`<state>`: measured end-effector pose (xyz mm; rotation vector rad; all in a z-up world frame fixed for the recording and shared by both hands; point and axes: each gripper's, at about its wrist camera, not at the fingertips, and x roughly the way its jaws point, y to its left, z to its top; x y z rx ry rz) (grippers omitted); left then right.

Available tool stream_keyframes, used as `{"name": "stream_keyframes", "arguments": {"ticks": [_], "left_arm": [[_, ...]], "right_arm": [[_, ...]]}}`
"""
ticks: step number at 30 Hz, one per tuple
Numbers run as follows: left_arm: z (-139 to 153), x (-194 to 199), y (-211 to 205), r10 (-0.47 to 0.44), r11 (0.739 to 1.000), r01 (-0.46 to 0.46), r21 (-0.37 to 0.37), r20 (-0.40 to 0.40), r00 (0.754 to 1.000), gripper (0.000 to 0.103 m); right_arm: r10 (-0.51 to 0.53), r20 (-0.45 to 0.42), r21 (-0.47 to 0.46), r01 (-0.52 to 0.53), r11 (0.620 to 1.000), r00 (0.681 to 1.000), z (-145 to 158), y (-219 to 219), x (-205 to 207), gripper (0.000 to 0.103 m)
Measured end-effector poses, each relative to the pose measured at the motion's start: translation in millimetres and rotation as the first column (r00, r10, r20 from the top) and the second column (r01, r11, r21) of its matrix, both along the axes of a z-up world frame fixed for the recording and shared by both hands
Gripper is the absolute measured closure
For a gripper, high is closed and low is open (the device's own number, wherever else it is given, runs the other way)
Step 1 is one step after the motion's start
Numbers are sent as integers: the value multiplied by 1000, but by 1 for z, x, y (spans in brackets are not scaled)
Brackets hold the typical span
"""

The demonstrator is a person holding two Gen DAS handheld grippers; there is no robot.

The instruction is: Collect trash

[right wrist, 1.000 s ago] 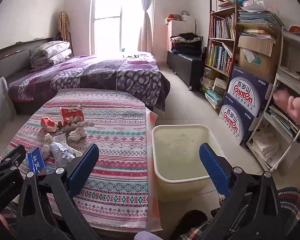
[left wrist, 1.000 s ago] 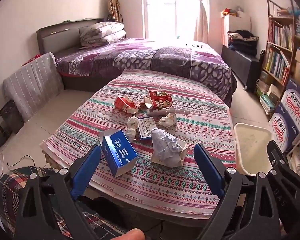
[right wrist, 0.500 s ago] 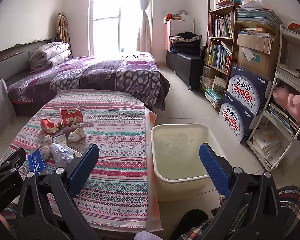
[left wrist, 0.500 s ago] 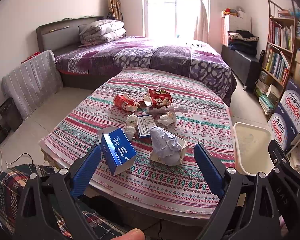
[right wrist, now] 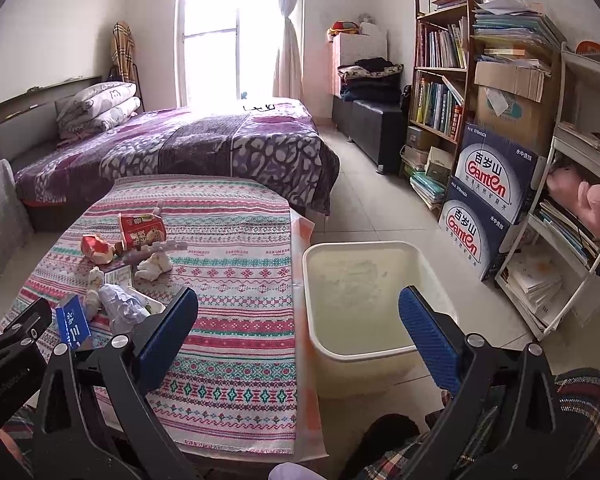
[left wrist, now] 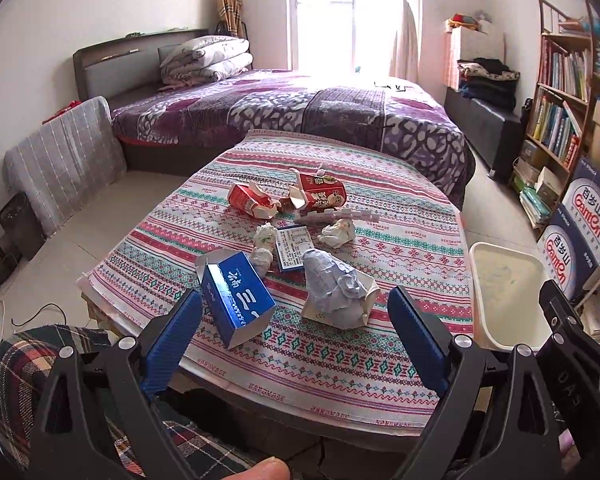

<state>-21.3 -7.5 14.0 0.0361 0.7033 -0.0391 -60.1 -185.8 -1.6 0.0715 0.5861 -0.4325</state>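
Trash lies on the table with the striped patterned cloth (left wrist: 380, 240): a blue carton (left wrist: 236, 296), a crumpled grey-white paper wad (left wrist: 336, 288), a red carton (left wrist: 250, 200), a red snack cup (left wrist: 320, 194), small tissue balls (left wrist: 338, 232) and a printed card (left wrist: 292, 246). My left gripper (left wrist: 296, 336) is open and empty, just short of the blue carton and the paper wad. My right gripper (right wrist: 300, 336) is open and empty, above the gap between the table (right wrist: 236, 300) and a cream plastic bin (right wrist: 364, 292) on the floor.
A bed with a purple cover (left wrist: 300, 108) stands behind the table. Bookshelves (right wrist: 444, 80) and stacked water cartons (right wrist: 488, 200) line the right wall. A covered chair (left wrist: 60, 152) stands at the left. The bin also shows in the left wrist view (left wrist: 504, 288).
Both views have shifted only slightly; the left gripper has drifted a little while both grippers stay open and empty. The trash has not moved.
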Motion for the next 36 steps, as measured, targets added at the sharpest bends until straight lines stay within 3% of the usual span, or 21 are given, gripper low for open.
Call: {"name": "stream_keyframes", "arguments": {"ticks": [36], "left_arm": [[-7,2,1,7,1000,-7,4,-16,1000,12]], "right_arm": [[-4,-11,26,4,1000,1000,-3,-1,3,7]]}}
